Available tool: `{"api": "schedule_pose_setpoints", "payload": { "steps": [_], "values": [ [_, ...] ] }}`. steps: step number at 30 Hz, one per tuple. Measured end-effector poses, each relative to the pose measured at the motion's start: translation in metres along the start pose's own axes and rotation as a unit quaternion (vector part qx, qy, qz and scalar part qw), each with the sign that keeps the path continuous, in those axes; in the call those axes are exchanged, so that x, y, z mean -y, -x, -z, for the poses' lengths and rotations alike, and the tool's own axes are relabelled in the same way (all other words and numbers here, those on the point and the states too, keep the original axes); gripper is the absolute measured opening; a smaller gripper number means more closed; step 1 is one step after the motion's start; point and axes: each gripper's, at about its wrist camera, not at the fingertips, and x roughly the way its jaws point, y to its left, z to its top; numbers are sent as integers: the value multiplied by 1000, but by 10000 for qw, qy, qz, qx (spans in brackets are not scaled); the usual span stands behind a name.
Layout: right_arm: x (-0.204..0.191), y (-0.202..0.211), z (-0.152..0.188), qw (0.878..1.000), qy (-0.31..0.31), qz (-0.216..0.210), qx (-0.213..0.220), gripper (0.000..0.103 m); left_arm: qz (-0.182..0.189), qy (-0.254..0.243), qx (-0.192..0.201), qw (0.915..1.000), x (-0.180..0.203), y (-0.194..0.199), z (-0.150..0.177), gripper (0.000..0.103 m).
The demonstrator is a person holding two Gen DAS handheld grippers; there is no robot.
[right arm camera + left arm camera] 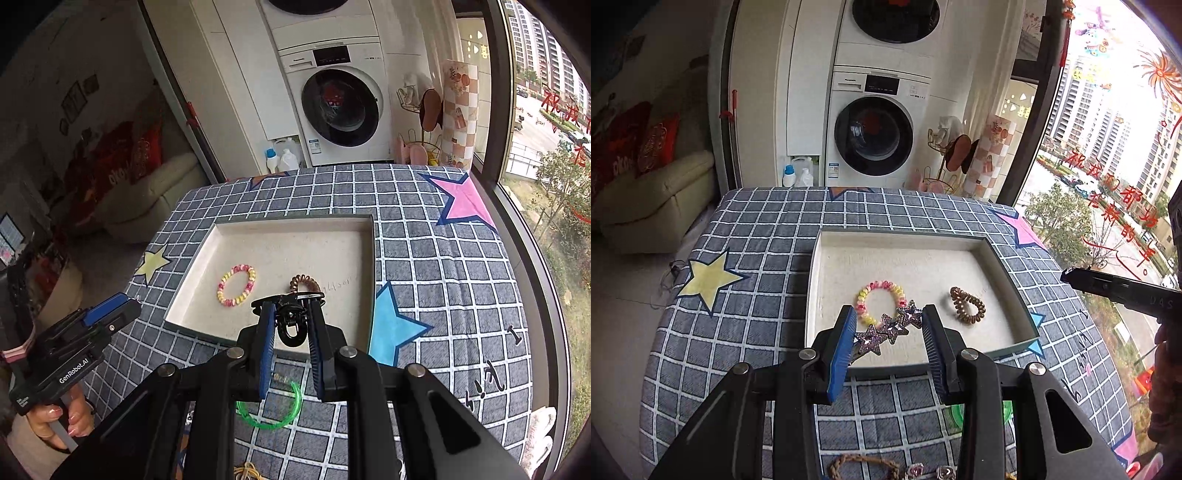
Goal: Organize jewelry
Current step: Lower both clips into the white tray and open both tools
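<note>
We see the left gripper (889,323) pinching a star hair clip (886,326) above the tray's (1010,275) near edge; the right gripper (291,317) clamps a black claw clip (291,325) there too.

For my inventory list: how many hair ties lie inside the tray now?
2. The multicoloured hair tie lies left of centre; the brown hair tie lies to its right, partly hidden in the right wrist view.

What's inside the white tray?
Inside the white tray lie a pink-and-yellow spiral hair tie and a brown spiral hair tie; held clips cover part of its near floor.
</note>
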Motion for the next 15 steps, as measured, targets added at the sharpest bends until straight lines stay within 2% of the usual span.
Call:
{"api": "schedule_pose_setpoints", "payload": {
  "steps": [7,15],
  "values": [
    [6,-56,-31,9999,-18,101,-129,19,-215,90,-208,9995,-5,-63,-22,49],
    [25,-119,-29,9989,-203,279,-332,19,-349,-93,-403,9985,3,-118,-20,49]
  ]
}}
